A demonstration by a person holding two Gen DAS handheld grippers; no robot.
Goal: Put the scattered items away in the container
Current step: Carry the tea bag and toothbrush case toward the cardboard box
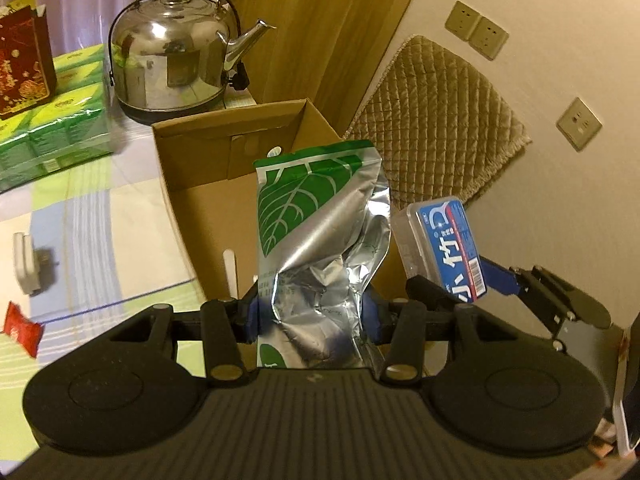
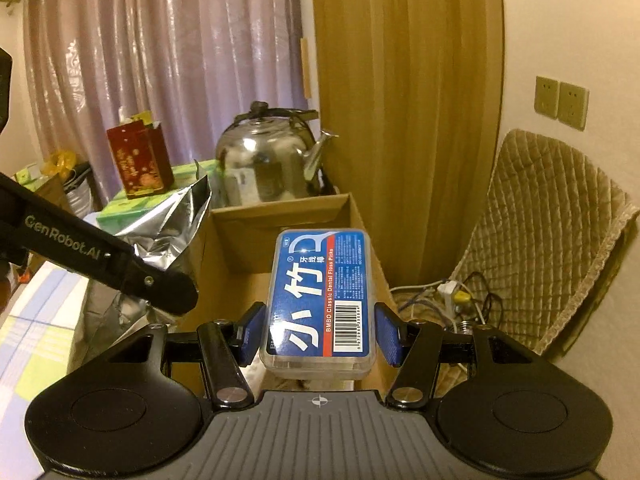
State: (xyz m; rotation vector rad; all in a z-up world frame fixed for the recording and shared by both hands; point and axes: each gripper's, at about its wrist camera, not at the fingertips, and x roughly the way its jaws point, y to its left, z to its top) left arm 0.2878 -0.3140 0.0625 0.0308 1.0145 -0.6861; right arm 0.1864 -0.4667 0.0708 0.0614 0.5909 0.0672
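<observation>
1. The left gripper (image 1: 312, 312) is clamped on a crumpled silver foil pouch (image 1: 320, 232) printed with a green leaf; the blue pads press its lower part from both sides and the pouch stands upright out of the jaws
2. Ahead of and below the left gripper sits the open cardboard box (image 1: 192, 168), so the pouch hangs over its near edge
3. The right gripper (image 2: 320, 332) grips a clear plastic dental floss pick box (image 2: 322, 300) with a blue label and barcode, its blue pads against the two long sides
4. The floss box points forward from the right gripper over the same cardboard box, whose far wall shows just beyond it
5. In the left wrist view the floss box and right gripper sit just to the right of the pouch, close but apart
6. Beyond the cardboard box stands a steel kettle (image 1: 176, 52); left of it are green tissue packs (image 1: 60, 120) with a red gift box (image 1: 24, 64) on top
7. Left of the left gripper, on the striped cloth (image 1: 100, 220), lie a white charger (image 1: 26, 264) and a red sachet (image 1: 22, 328)
8. Right of both grippers a quilted cushion (image 1: 436, 120) leans on the wall
</observation>
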